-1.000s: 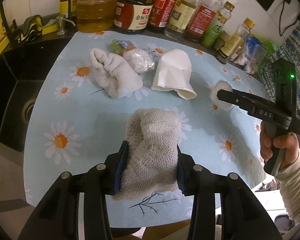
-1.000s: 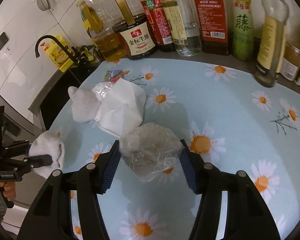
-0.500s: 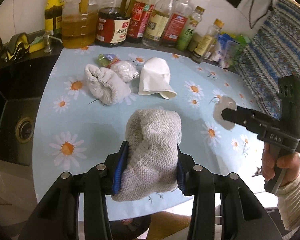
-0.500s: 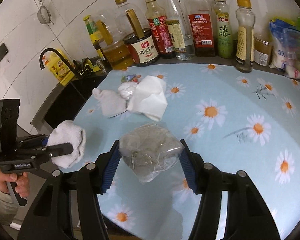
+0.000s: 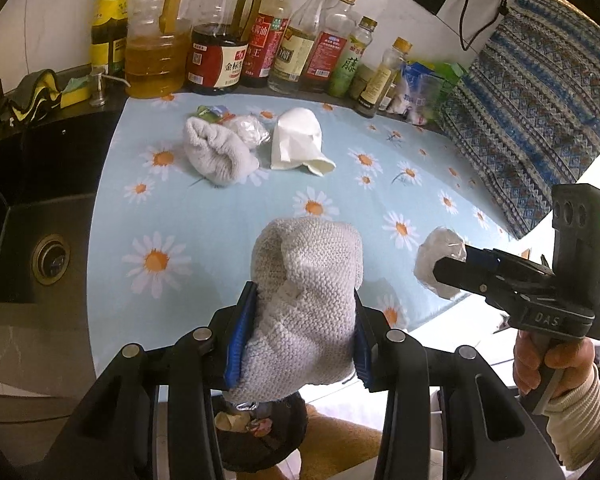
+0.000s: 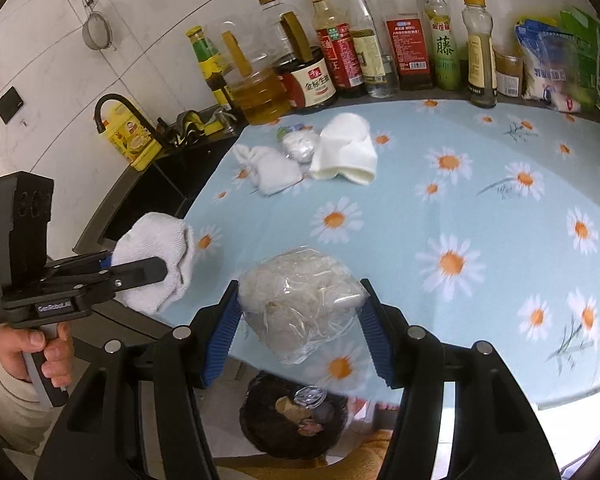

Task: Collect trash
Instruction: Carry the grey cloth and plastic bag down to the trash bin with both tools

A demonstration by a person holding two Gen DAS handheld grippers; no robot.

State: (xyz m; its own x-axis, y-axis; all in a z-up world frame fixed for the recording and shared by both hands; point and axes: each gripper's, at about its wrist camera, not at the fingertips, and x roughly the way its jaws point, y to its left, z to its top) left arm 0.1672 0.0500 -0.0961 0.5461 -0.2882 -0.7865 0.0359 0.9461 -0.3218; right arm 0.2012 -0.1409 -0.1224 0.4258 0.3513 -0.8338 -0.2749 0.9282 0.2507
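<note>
With a sock clamped in the left tongs and a bag in the right tongs, the bin below could be missed if released early

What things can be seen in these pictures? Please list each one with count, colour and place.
knitted sock: one, grey-white, between the left jaws
plastic bag: one, clear, crumpled, between the right jaws
rolled sock: one, grey-white, on the daisy cloth
white cloth: one, beside the rolled sock
bottles: a row at the wall, count unclear
sink: one, black, left of the cloth
trash bin: one, dark, below the table edge
left gripper: black, blue pads
right gripper: black, blue pads
</note>
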